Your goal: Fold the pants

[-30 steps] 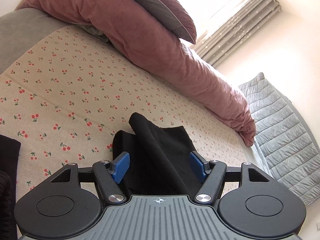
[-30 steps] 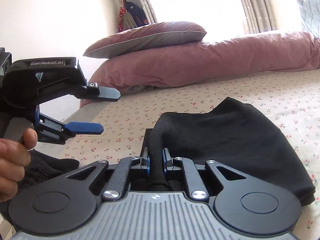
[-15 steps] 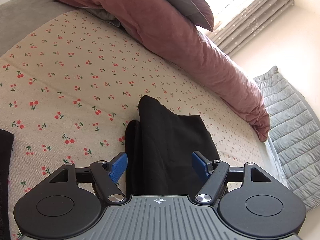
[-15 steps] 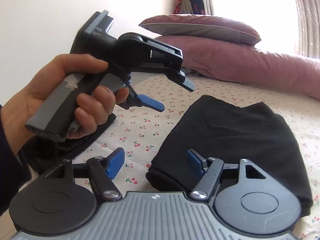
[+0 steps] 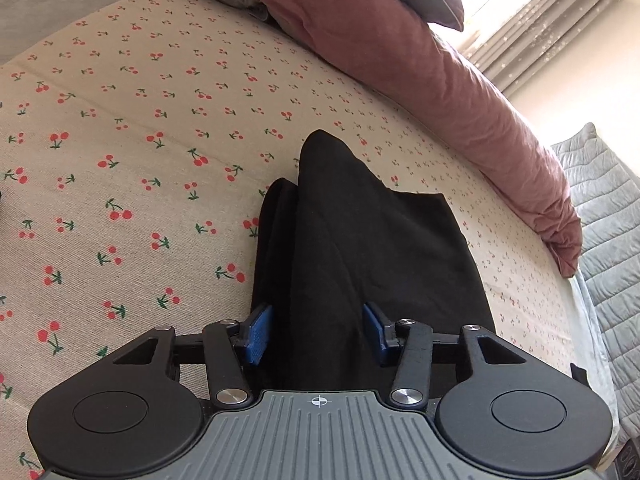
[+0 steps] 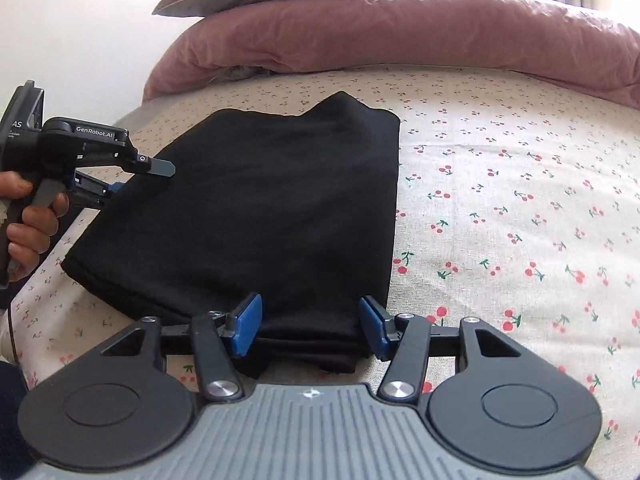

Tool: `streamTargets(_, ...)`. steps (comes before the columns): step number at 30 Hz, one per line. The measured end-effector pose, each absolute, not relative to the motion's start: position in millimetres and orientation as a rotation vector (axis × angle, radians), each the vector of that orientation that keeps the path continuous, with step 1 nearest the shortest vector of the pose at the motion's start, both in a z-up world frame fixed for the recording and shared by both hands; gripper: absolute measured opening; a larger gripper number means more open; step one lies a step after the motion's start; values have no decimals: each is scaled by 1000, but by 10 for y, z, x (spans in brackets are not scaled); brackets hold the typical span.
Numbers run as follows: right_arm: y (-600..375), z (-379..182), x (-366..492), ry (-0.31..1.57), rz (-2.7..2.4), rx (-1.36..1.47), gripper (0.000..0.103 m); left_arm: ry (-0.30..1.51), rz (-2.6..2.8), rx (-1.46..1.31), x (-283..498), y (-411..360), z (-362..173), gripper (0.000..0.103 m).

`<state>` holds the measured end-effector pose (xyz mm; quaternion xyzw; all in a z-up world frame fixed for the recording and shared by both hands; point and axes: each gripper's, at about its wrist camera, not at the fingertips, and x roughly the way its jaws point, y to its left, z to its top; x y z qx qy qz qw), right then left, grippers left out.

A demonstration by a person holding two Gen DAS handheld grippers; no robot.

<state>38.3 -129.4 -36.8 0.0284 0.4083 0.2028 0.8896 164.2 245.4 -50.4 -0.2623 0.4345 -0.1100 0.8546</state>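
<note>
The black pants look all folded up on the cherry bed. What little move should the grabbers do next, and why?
Probably back both away. The black pants lie folded on the cherry sheet, and the left gripper and right gripper are both open, gripping nothing. One corner sticks up and might need patting down first.

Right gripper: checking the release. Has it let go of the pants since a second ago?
Yes. The right gripper, shut on the pants then, is open, straddling their near edge on the cherry sheet.
</note>
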Motion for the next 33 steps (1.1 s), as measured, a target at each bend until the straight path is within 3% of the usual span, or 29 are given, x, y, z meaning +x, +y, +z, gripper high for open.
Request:
streamTargets(1,-1369,-276,434,827,436,106,41,908,-223,-560,1637,2475,-478,53)
streamTargets(2,-1467,-198,485,791,454,167,45,907,-221,-576,1643,2485,-463,65)
streamTargets(3,-1561,-147,572,768,473,234,55,915,-229,-591,1662,2478,-464,78)
streamTargets(4,-1659,-142,726,768,493,316,58,937,-243,-600,1689,2465,-484,82)
streamTargets(7,-1845,-412,1205,909,534,524,56,1002,-240,-595,1786,2428,-587,85)
streamTargets(9,-1937,-631,1406,991,480,621,43,1006,-242,-648,1807,2481,-640,87)
streamTargets(14,-1914,-776,1436,937,560,667,44,1002,-282,-620,1821,2406,-666,97)
streamTargets(22,-1778,-794,1553,926,584,666,42,1018,-282,-515,1834,2229,-596,98)
streamTargets(24,-1839,-824,1543,928,564,682,21,1041,-266,-439,1830,2179,-555,98)
streamTargets(25,-1885,-851,1542,937,547,707,17,1050,-264,-417,1822,2163,-545,98)
streamTargets(31,-1958,-913,1477,917,536,740,10,1029,-308,-498,1883,2122,-615,98)
streamTargets(32,-1907,-881,1469,914,527,697,6,1009,-311,-490,1873,2062,-633,97)
streamTargets(33,-1858,-847,1464,912,512,652,1,990,-306,-449,1842,1993,-635,87)
